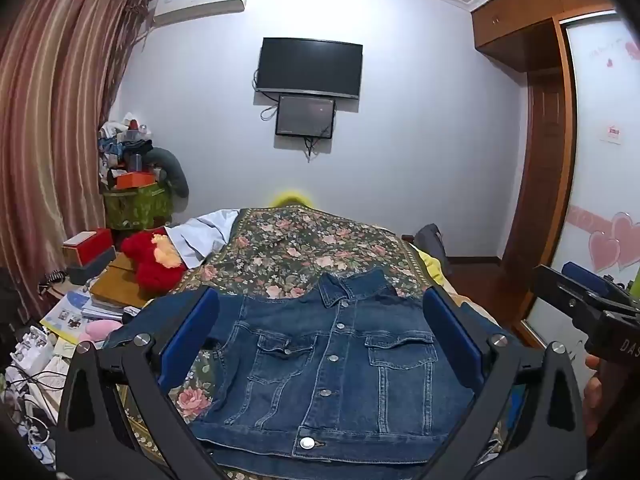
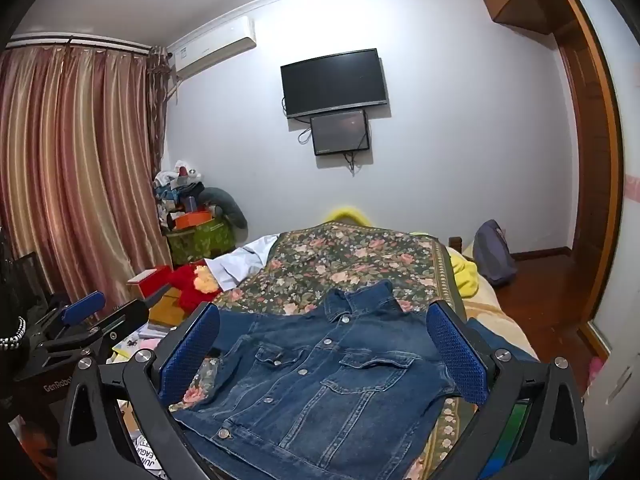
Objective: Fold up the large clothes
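A blue denim jacket [image 1: 332, 368] lies buttoned and face up on the floral bedspread [image 1: 288, 252], collar toward the far wall. It also shows in the right wrist view [image 2: 320, 384]. My left gripper [image 1: 320, 344] hovers above the jacket's near half, jaws wide open and empty, its blue pads [image 1: 188, 340] either side of the chest. My right gripper [image 2: 324, 352] is likewise wide open and empty above the jacket. Each gripper shows in the other's view: the right one at the right edge [image 1: 588, 304], the left one at the left [image 2: 80, 320].
The bed [image 2: 476, 308] runs toward a wall with a TV [image 1: 310, 68]. A red plush toy [image 1: 154, 260], boxes, books and cables crowd the left side. A white garment [image 1: 200, 236] lies at the far left of the bed. A wardrobe [image 1: 592, 160] stands right.
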The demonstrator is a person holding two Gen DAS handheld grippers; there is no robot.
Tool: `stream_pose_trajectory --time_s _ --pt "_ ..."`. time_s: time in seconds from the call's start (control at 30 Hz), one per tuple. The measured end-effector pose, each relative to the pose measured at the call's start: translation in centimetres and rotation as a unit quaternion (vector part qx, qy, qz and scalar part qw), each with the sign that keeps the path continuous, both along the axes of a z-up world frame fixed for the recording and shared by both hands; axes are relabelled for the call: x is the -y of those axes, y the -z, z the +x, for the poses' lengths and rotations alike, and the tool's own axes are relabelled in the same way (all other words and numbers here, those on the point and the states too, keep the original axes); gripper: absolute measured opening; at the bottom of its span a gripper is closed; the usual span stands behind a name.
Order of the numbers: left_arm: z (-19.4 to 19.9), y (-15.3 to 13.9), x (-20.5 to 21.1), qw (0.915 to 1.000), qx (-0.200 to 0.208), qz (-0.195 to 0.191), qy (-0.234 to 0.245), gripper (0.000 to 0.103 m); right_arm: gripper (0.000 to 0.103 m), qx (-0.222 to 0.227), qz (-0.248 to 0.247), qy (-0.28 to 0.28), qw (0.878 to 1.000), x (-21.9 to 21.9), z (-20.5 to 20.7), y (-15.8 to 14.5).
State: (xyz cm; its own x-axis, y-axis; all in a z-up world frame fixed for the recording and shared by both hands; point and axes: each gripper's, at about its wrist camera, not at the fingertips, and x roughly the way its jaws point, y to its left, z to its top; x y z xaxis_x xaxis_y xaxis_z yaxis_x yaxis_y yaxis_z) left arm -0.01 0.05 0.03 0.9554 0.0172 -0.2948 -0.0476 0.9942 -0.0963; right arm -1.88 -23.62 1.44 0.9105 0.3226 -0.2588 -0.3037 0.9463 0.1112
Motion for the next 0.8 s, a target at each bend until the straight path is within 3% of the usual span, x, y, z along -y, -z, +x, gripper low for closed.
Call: stream_pose_trajectory --time_s 0.8 --pt "0.57 0.45 -0.02 1.0 -0.002 0.001 0.002 0.103 0.103 -0.005 0.004 0.0 1.0 0.48 0.36 -0.1"
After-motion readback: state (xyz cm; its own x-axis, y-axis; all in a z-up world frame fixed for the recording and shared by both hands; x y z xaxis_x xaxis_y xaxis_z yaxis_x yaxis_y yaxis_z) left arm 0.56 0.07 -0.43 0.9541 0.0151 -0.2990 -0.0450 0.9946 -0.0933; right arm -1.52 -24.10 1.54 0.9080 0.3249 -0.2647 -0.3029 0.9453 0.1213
